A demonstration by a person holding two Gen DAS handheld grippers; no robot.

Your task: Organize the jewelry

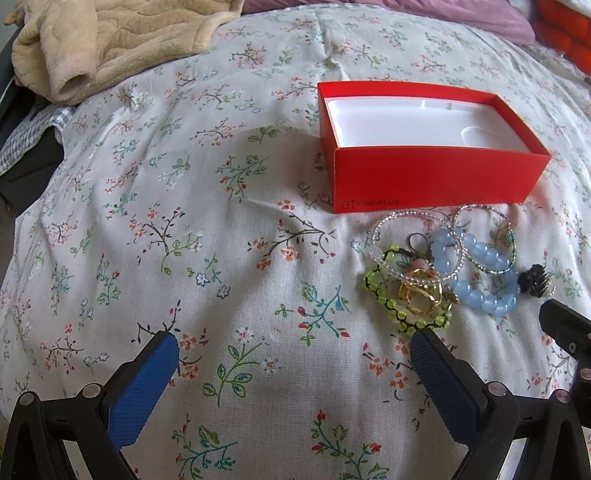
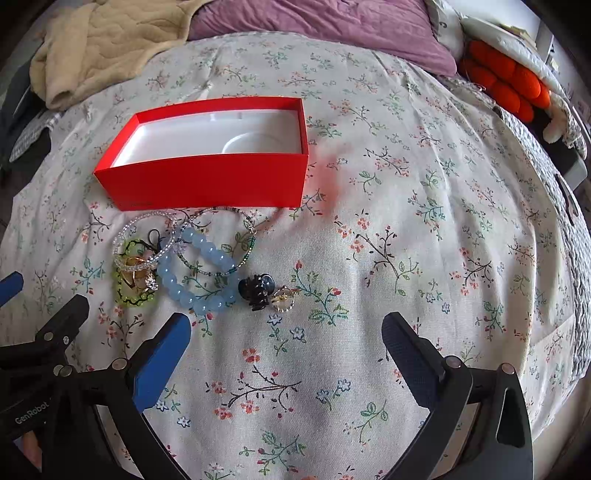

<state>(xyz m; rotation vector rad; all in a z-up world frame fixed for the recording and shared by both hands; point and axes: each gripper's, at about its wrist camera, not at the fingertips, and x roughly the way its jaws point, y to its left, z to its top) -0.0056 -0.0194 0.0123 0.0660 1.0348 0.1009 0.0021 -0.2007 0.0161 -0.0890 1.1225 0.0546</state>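
An open red box (image 1: 436, 177) (image 2: 207, 181) with a white insert rests on the floral bedspread. Just in front of it lies a pile of jewelry: a blue bead bracelet (image 1: 480, 273) (image 2: 201, 266), a green bead bracelet (image 1: 402, 314) (image 2: 129, 291), clear bead bangles (image 1: 391, 229) (image 2: 140, 236), gold rings (image 1: 419, 291) (image 2: 135, 275), a black hair claw (image 1: 533, 282) (image 2: 256, 290) and a small clear-and-gold ring (image 2: 283, 297). My left gripper (image 1: 293, 349) is open, hovering left of the pile. My right gripper (image 2: 286, 330) is open just below the hair claw. Nothing is between either pair of fingers.
A beige fleece blanket (image 1: 110, 44) (image 2: 99, 44) is bunched at the far left. A purple pillow (image 2: 325, 26) lies at the head of the bed, with an orange-and-white plush item (image 2: 509, 81) at the far right. The bedspread (image 2: 424, 240) stretches right of the pile.
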